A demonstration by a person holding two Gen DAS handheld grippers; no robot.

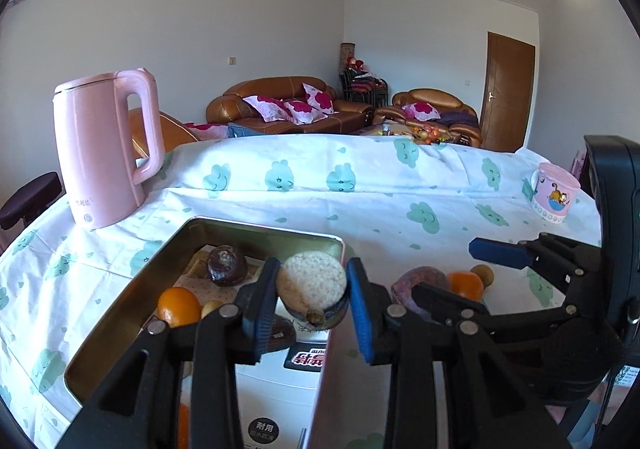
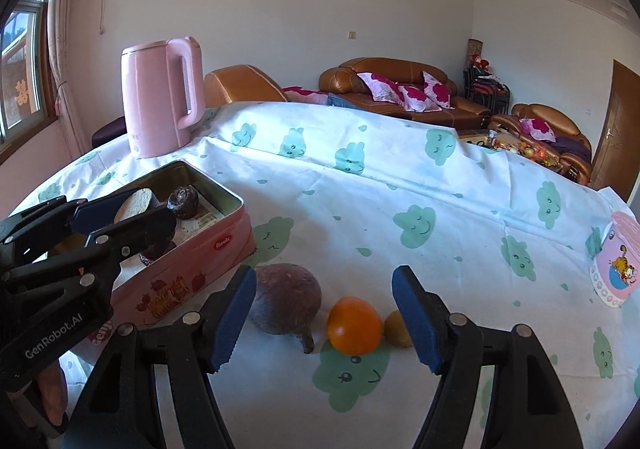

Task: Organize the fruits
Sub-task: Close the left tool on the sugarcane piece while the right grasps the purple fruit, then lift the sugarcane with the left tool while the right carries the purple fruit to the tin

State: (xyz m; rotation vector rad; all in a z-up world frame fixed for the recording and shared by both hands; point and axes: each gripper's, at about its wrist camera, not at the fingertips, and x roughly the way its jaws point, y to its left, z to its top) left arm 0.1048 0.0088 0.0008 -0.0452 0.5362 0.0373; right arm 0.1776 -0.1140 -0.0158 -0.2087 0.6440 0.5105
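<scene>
Here three fruits [image 2: 285,303] lie loose beside one pink tin [image 2: 188,257].

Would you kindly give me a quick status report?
Left hand-held gripper shut on pale fruit over tin. Right hand-held gripper open above orange. Nothing blocking.

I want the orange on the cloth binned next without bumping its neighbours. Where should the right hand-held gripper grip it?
Grip the orange across its front and back from above, since the purple fruit and small brown fruit crowd its sides.
</scene>
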